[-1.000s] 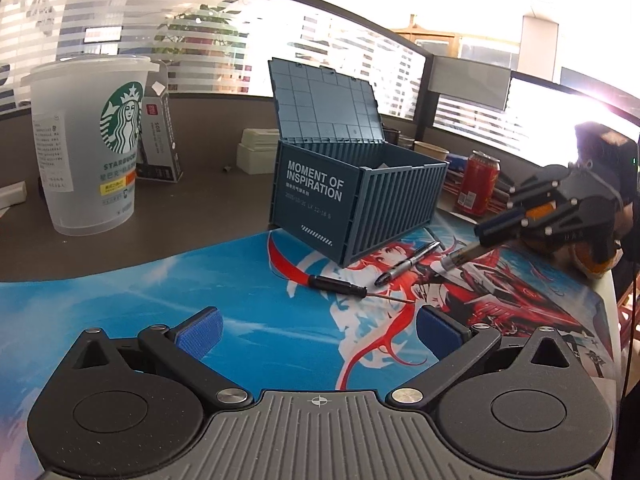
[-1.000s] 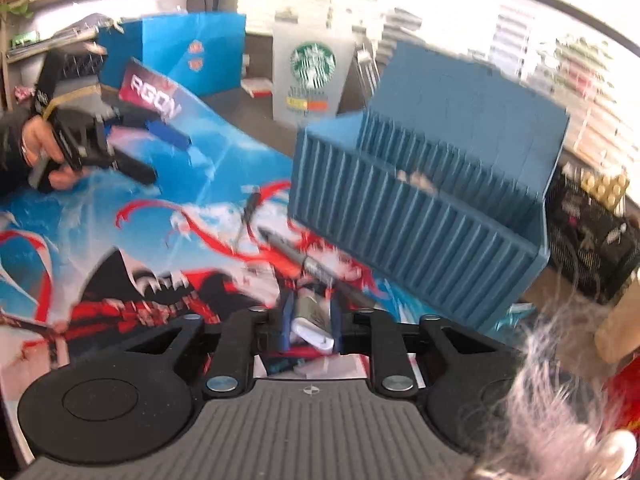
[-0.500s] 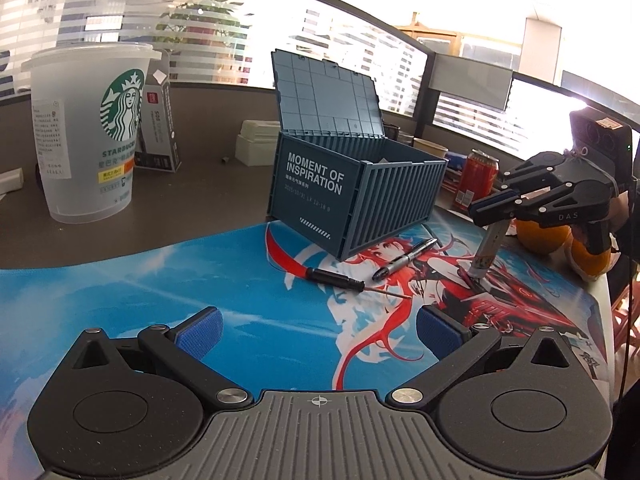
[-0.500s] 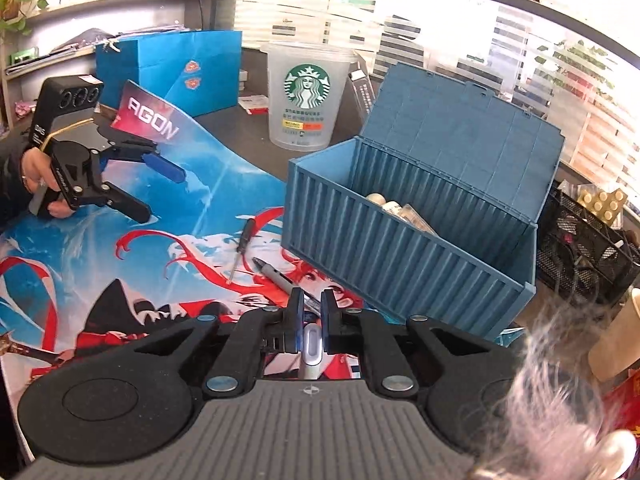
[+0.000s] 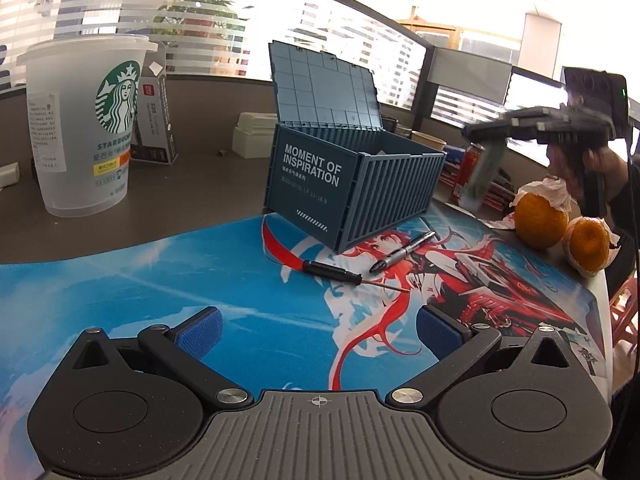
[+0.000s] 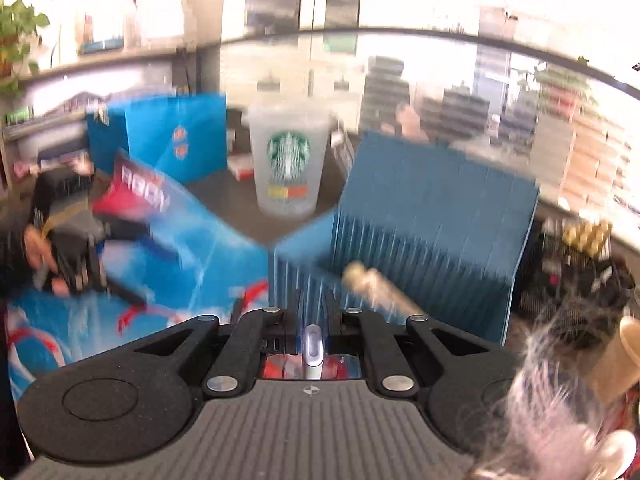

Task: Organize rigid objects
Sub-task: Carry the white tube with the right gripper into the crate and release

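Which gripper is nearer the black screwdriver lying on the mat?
Left. The left gripper sits open just in front of the screwdriver; the right gripper is raised beyond the blue box, holding a slim object.

I am reading "MOMENT OF INSPIRATION" in white capitals on the front wall of the blue container box (image 5: 316,184); the smaller lines beneath are staying illegible. I am reading "STARBUCKS" under the green siren logo on the clear plastic cup (image 5: 80,128). On the dark carton (image 5: 154,116) behind the cup, the print is proving too small to read.
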Motion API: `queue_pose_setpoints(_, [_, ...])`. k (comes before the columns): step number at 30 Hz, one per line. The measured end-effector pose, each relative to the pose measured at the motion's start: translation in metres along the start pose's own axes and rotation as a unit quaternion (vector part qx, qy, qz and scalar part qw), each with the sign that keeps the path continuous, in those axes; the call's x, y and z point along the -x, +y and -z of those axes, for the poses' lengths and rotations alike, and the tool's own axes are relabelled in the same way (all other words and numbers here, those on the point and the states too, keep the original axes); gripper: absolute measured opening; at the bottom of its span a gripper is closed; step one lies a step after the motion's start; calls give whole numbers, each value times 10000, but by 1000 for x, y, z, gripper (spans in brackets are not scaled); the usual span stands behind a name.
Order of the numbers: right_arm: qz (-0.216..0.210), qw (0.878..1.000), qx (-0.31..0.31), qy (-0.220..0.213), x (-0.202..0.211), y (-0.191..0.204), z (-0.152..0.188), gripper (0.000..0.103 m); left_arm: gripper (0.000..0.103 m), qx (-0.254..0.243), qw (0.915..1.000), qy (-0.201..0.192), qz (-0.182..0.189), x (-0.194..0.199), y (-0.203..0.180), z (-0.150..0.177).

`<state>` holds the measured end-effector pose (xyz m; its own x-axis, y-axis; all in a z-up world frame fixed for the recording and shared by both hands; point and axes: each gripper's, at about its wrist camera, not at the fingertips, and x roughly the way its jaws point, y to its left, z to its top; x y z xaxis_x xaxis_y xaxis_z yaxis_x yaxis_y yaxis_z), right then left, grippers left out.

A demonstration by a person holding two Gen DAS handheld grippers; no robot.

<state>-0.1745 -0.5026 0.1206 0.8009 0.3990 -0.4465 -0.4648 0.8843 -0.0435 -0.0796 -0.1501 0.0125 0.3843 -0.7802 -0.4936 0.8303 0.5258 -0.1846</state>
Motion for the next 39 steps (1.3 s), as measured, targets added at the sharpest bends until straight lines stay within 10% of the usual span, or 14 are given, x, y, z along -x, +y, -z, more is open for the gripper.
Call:
queue_pose_setpoints(13, [79,9997,116,-178,-55,-42,-59,8,103,-26,9999,139,30,-3,-2,1])
queue_pose_setpoints(28, [-692,9928,-981,-43,-127,-57,-24,8,103,91,9993,363,37,-8,2,2])
queue_pose_setpoints(39, [-481,9888,-1266,635,-148,-74,-6,9,103,62,9992,386,44,-9,2,2])
